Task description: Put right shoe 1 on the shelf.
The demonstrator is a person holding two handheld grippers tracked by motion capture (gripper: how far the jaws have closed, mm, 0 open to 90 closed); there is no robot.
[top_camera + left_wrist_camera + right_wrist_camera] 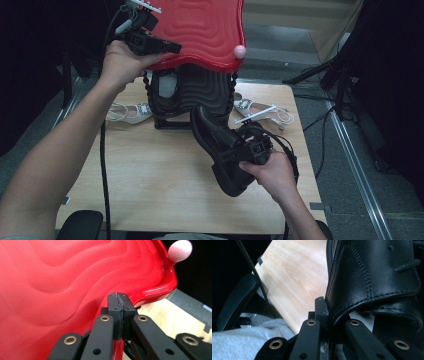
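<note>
Now, your grips:
Red lid (200,30): rim pinched between your left gripper's (119,298) closed jaws — lifted above the table (150,170).
Black boot (220,145): collar edge clamped in your right gripper (324,302), hanging beyond the jaws.

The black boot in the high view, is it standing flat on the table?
No, the black boot hangs tilted in the air above the table, gripped at its collar by the right hand-held gripper.

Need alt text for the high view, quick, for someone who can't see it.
The left gripper clamps the edge of a raised red wavy lid over a black case, while the right gripper grips a black leather shoe above the wooden table. Two white sandals flank the case.
</note>
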